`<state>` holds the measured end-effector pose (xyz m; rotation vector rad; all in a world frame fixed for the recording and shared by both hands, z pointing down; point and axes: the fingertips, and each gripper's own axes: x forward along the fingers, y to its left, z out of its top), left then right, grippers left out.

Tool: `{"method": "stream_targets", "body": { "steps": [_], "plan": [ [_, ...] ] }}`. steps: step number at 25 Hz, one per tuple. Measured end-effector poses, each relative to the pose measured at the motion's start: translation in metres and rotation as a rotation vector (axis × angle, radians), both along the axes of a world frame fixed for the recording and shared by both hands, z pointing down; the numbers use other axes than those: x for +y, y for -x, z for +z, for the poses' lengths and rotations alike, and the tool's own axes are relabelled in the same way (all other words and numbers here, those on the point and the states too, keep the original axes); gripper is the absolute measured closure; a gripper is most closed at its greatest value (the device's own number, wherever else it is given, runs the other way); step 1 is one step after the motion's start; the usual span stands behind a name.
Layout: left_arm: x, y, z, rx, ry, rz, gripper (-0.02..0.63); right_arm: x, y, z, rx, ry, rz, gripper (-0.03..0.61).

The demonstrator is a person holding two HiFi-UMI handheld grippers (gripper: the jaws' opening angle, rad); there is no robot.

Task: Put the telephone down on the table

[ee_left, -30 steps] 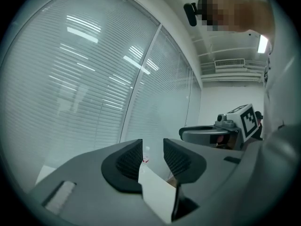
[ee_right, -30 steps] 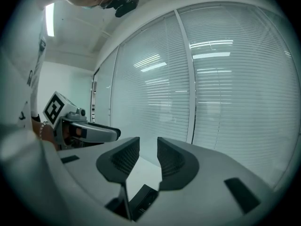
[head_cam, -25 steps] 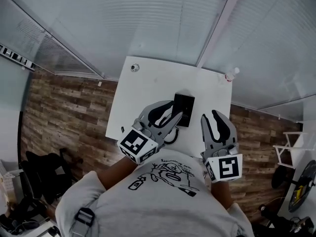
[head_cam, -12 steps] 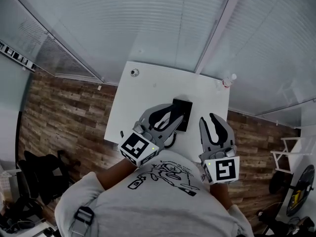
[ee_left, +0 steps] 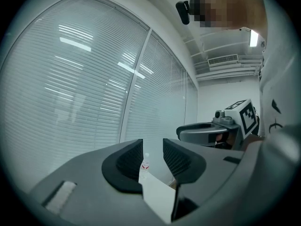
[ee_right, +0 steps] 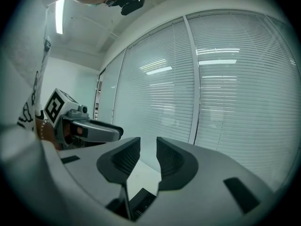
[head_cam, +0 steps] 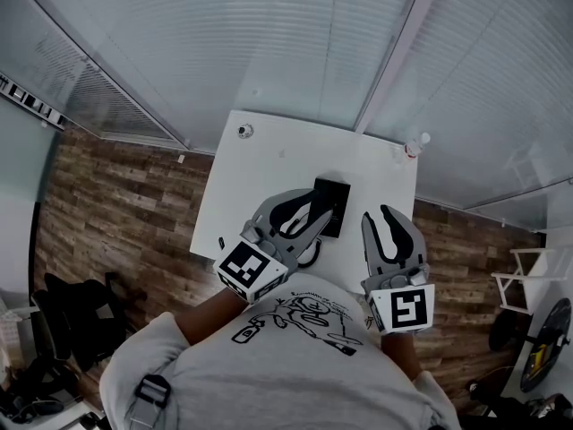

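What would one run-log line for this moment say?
telephone: on table | left claw: shut, empty | right claw: shut, empty

Smooth matt white table (head_cam: 269, 159), matt black telephone (head_cam: 337, 202), rough wood-plank floor (head_cam: 107, 213).

telephone (head_cam: 334, 195) on table (head_cam: 269, 159), bottle (head_cam: 414, 145) at corner

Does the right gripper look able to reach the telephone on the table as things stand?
Probably yes: the telephone lies just beside the right gripper, with bare table between them; the left gripper overlaps only its other edge.
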<state>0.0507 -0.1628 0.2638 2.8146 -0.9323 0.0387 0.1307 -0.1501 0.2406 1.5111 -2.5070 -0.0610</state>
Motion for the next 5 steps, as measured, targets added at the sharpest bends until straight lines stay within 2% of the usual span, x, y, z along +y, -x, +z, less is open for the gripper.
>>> {"method": "stream_targets", "body": {
  "steps": [5],
  "plan": [
    [-0.0019, 0.0012, -0.0004, 0.003, 0.002, 0.001, 0.482, -0.0011, -0.0001, 0.0002, -0.003, 0.002, 0.006, 0.479]
  ]
}}
